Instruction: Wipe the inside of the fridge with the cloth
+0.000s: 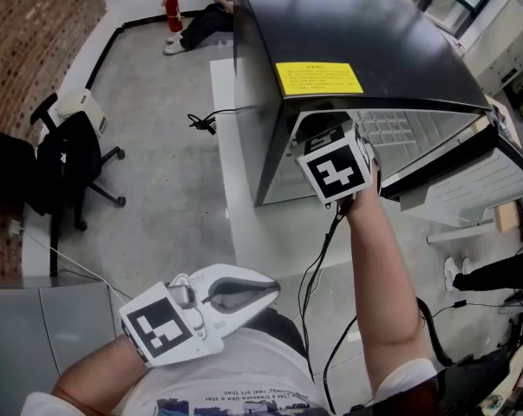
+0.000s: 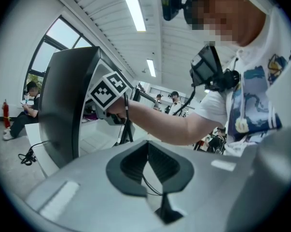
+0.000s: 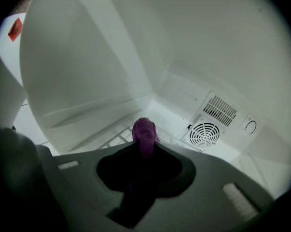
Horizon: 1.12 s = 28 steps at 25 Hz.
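Note:
The black fridge (image 1: 348, 33) stands in front of me with its door (image 1: 473, 176) swung open to the right. My right gripper reaches into the white interior, and in the head view only its marker cube (image 1: 335, 170) shows at the opening. In the right gripper view, my right gripper (image 3: 145, 146) is shut on a purple cloth (image 3: 145, 132) that sticks out past the jaws, close to the wire shelf (image 3: 111, 140) and the back wall's round fan vent (image 3: 205, 135). My left gripper (image 1: 265, 286) (image 2: 147, 145) hangs back near my torso, shut with nothing in it.
A yellow label (image 1: 319, 78) sits on the fridge top. A black office chair (image 1: 70, 159) stands at the left and cables (image 1: 205, 121) lie on the floor beside the fridge. A person (image 1: 200, 24) sits at the back near a red extinguisher (image 1: 171, 9).

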Motion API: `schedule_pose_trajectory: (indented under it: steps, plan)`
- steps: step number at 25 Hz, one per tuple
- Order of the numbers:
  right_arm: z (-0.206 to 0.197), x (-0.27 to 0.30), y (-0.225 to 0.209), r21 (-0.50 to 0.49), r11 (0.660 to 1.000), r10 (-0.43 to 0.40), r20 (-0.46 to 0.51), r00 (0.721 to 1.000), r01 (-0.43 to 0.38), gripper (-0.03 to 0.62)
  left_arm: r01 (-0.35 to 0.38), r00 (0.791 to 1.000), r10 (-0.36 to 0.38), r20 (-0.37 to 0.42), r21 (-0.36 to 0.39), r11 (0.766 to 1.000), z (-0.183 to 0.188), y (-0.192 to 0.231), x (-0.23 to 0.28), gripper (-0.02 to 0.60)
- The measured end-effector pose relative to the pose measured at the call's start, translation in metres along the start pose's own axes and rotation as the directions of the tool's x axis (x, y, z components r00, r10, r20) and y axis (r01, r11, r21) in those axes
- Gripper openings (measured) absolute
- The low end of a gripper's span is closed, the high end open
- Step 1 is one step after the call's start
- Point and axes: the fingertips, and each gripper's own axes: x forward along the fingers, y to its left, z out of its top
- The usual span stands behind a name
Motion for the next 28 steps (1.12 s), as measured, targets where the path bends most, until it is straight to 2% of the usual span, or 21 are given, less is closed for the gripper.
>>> schedule_pose_trajectory:
  steps: [4,12,15,21,23,28]
  plan:
    - [0.004,-0.004,0.009,0.014,0.999,0.041,0.030,0.999,-0.041,0.075,0.010,1.000,-0.010,-0.004,-0.001,1.000,0.000,0.000,-0.001,0.005]
    - [0.009,-0.014,0.026,0.111,0.978,0.164,0.104,0.981,-0.175,0.075,0.033,0.999,-0.033,-0.010,0.000,0.999,-0.002,-0.001,0.000,0.005]
    - [0.010,-0.018,0.031,0.153,0.960,0.213,0.134,0.968,-0.233,0.075,0.037,0.999,-0.037,-0.012,0.003,0.999,-0.002,-0.002,0.002,0.005]
    - [0.014,-0.033,0.038,0.227,0.901,0.319,0.232,0.919,-0.370,0.075,0.053,0.998,-0.052,-0.016,0.009,0.999,0.000,-0.007,0.012,0.005]
    - [0.014,-0.038,0.038,0.235,0.891,0.329,0.256,0.909,-0.389,0.075,0.055,0.998,-0.055,-0.017,0.009,0.998,0.001,-0.008,0.015,0.005]
    - [0.011,-0.058,0.023,0.237,0.894,0.304,0.300,0.904,-0.379,0.075,0.058,0.998,-0.058,-0.016,0.008,0.998,0.003,-0.011,0.026,0.005]
